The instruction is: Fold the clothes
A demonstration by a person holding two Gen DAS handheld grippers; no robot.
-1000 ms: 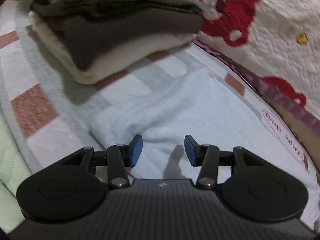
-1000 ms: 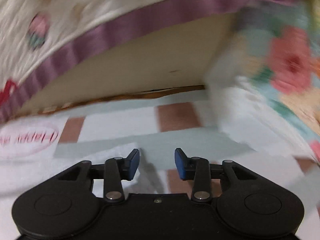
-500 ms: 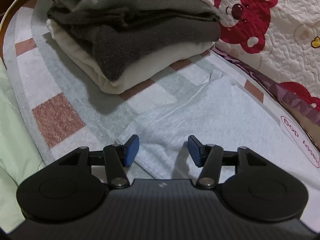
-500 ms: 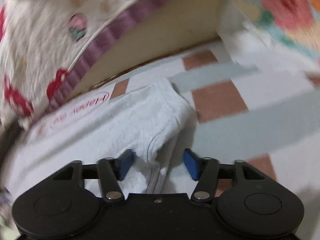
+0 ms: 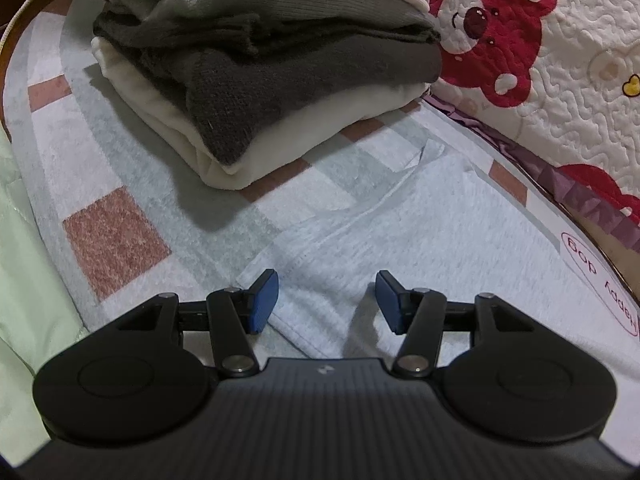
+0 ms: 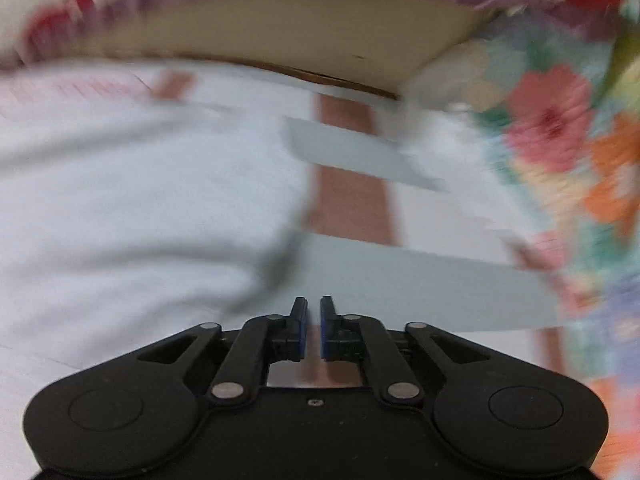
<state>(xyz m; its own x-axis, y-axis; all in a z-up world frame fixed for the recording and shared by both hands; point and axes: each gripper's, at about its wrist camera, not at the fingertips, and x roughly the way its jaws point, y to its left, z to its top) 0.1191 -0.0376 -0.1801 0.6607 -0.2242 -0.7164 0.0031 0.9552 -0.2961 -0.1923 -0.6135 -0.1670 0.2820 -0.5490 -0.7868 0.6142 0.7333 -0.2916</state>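
My right gripper (image 6: 313, 328) has nearly closed, gripping nothing visible; my left gripper (image 5: 326, 301) stays spread over the pale grey garment's (image 5: 420, 240) hem

A garment (image 5: 420, 248) lay flat on a blanket (image 5: 116, 236), directly before the left hand-held gripper (image 5: 326, 300). Behind it and to the left, a stack of folded clothes (image 5: 264, 68) sat on the same blanket. A quilt (image 5: 560, 80) rose along the garment's right side. In the right wrist view, the garment (image 6: 140, 200) lay left of a second quilt (image 6: 560, 140).
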